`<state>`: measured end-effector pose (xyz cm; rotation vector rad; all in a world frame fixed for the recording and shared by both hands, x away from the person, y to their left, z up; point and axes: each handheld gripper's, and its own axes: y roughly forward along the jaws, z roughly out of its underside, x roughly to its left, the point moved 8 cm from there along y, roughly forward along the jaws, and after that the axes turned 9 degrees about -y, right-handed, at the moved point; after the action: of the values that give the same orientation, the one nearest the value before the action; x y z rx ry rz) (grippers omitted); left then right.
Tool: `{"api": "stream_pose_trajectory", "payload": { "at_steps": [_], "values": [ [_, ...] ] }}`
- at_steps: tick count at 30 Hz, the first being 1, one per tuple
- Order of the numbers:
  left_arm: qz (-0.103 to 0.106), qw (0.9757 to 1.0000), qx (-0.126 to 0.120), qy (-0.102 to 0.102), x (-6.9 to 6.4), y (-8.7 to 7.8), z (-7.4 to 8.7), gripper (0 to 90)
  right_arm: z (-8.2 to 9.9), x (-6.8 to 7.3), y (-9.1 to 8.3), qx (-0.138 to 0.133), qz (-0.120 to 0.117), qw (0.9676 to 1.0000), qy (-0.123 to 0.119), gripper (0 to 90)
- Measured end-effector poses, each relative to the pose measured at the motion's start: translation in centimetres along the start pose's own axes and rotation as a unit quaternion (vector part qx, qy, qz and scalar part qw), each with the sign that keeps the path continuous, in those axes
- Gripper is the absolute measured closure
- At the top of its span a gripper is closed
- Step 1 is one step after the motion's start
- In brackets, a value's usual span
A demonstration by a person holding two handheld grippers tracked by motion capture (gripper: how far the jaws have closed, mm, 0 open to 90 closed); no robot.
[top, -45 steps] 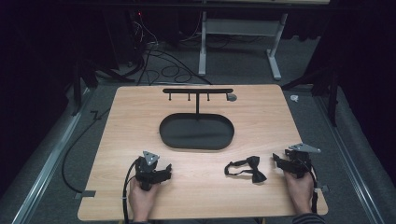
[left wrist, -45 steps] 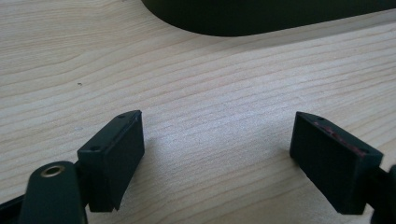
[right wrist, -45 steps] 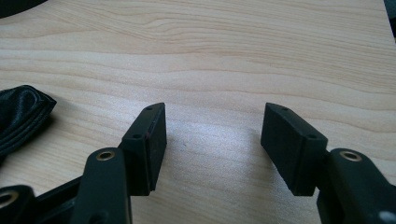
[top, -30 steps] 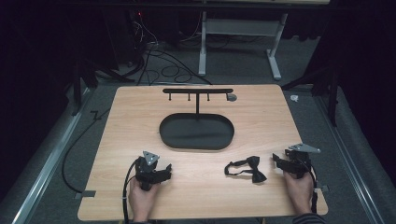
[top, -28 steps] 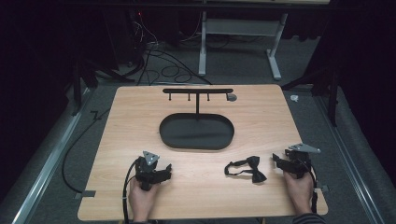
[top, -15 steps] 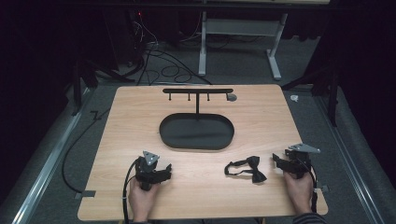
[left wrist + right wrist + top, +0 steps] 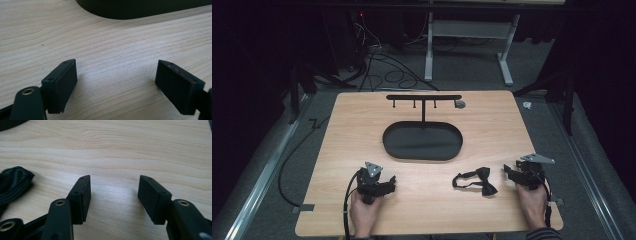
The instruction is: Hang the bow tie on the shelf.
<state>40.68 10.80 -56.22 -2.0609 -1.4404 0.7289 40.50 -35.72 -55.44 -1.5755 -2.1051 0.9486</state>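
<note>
- Two tools rest on the bench (image 7: 337,130), one in each hand, both at the near edge and well apart from each other.
- Left tool (image 7: 384,184) sits near the left front of the black oval tray (image 7: 422,156); its jaws stand wide apart with bare wood between them, holding nothing.
- Right tool (image 7: 511,172) sits to the tray's right front; its jaws have just been closing a little, yet they are released, with only bare wood between them.
- Black bow tie (image 7: 479,181) with its strap lies flat on the bench, near the tray's right front corner and just beside the right tool, apart from it.
- Behind the tray rises a T-shaped hanger stand (image 7: 423,98) with small pegs.
- Likely risks: the soft, floppy fabric could slip from a shallow pinch; a grab on the strap alone may let the bow dangle and snag the tray rim; jaws that come in low may scrape the wood and push the tie away.
</note>
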Motion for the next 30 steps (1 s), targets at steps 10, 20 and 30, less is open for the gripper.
{"api": "stream_pose_trajectory", "payload": {
  "at_steps": [10, 20, 30],
  "values": [
    [0.000, 1.0000, 0.000, 0.000, 0.0, 0.0, 0.0, 18.1, -0.8, 1.3, -1.1, -0.017, -0.032, 0.9993, -0.005, 47.8],
    [0.000, 1.0000, 0.001, 0.001, 0.0, 0.0, 0.0, 18.1, -1.5, 3.3, -2.2, -0.034, -0.074, 0.9965, -0.019, 48.6],
    [0.000, 1.0000, 0.001, 0.001, 0.0, 0.0, 0.0, 18.1, -2.5, 6.0, -2.7, -0.047, -0.114, 0.9913, -0.046, 56.1]
  ]
}}
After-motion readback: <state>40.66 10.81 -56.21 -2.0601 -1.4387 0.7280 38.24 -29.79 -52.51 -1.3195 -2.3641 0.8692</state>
